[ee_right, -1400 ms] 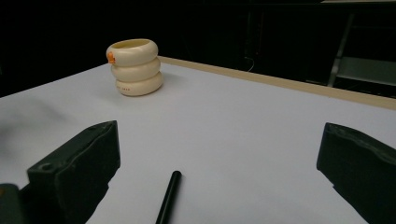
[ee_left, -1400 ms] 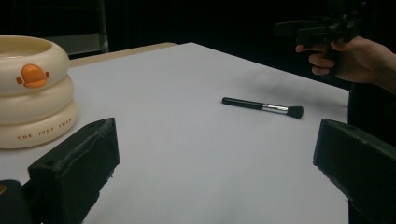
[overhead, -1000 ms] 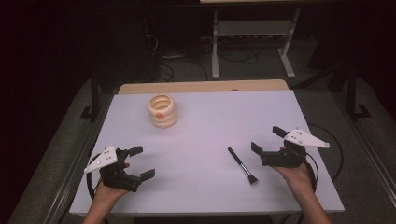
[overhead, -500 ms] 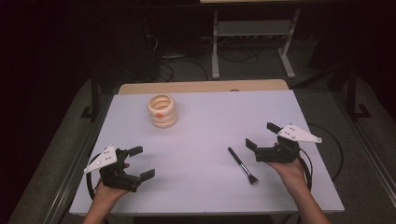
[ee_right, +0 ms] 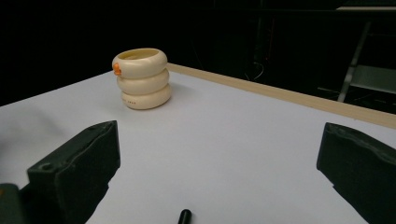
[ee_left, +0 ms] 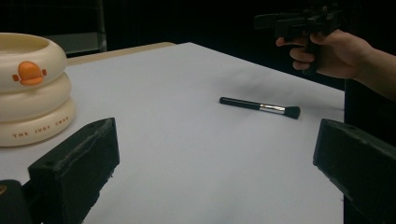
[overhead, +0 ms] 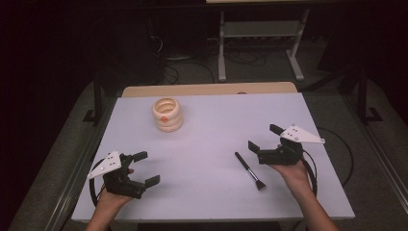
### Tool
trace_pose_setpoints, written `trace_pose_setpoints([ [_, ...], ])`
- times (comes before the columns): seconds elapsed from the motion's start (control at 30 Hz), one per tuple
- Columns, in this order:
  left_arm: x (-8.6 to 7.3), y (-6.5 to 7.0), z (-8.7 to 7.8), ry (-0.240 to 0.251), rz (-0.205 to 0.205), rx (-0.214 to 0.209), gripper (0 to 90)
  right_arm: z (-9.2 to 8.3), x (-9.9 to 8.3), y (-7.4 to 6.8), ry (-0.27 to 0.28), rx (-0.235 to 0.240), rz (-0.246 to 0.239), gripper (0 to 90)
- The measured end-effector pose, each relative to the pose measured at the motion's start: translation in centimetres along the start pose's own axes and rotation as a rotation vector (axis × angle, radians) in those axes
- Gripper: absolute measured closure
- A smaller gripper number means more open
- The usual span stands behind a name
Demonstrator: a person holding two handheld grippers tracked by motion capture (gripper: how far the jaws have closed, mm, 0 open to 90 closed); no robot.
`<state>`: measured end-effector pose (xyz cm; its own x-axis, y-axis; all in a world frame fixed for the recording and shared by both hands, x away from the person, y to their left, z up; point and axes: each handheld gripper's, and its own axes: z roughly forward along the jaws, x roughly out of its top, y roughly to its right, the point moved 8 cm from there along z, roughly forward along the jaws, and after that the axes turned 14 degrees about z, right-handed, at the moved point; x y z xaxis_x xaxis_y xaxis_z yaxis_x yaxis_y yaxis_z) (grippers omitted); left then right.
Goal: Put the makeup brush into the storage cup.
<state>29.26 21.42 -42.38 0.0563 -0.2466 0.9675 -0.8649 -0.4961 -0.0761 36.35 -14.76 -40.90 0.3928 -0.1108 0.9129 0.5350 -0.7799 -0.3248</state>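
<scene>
A cream ribbed cup (overhead: 167, 114) with an orange duck mark stands on the white table (overhead: 211, 125) at the back left; it shows large at the left (ee_left: 29, 88) in the left gripper view and farther off (ee_right: 141, 78) in the right gripper view. A black makeup brush (overhead: 250, 171) lies flat right of centre, bristles toward the front edge. My right gripper (overhead: 264, 138) hovers open just right of the brush handle, whose tip (ee_right: 184, 216) peeks in below its jaws. My left gripper (overhead: 146, 168) rests open and empty at the front left. The brush (ee_left: 259, 107) lies ahead of it.
A wooden strip (overhead: 207, 89) runs along the table's far edge. Beyond it a grey metal stand (overhead: 260, 33) and cables sit on the dark floor. Black cables trail from both grippers near the table's side edges.
My right gripper has moved left and slightly toward the front, closing in on the brush. The left gripper, brush and cup have stayed put.
</scene>
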Motion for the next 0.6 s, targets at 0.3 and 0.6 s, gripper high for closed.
trace_pose_setpoints([
  [0.3, 0.0, 0.0, 0.0, -0.001, -0.005, 0.004, 0.0, 0.8, 0.3, -0.3, 0.000, 0.009, -0.009, 0.0],
  [0.6, 0.0, 0.0, 0.0, 0.000, -0.006, 0.001, 0.0, 1.7, 0.6, -0.8, -0.006, 0.019, -0.009, 0.0],
])
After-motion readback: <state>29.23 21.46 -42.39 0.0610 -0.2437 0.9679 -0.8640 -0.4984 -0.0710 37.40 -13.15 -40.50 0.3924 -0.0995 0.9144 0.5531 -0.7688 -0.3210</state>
